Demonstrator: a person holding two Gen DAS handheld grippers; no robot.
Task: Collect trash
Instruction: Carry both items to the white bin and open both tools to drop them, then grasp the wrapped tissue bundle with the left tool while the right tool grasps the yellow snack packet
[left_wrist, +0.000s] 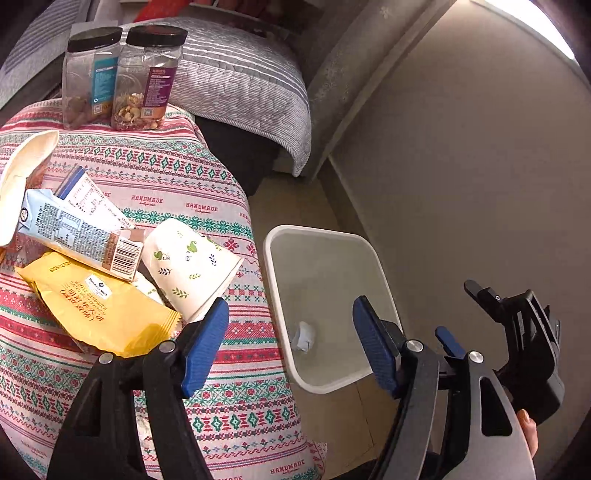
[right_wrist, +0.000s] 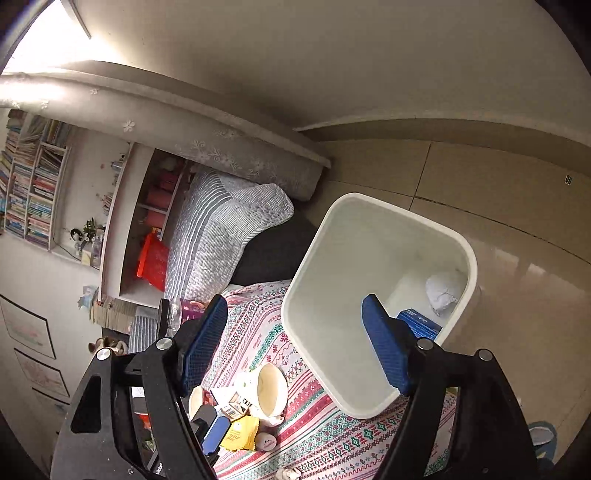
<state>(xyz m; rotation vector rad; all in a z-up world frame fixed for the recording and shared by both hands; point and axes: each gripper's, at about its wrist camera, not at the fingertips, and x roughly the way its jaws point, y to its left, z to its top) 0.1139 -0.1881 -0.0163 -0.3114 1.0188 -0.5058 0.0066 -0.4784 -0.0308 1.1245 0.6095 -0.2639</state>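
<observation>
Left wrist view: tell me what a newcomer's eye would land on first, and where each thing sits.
The heap of wrappers on the red and green patterned tablecloth draws the eye first: a yellow snack packet, a pale blue carton lying across it, and a white leaf-printed paper cup on its side. Beside the table on the floor stands a white plastic bin, a crumpled white wad at its bottom.

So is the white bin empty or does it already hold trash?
Not empty: the white bin holds a crumpled white wad and a blue box at its bottom.
</observation>
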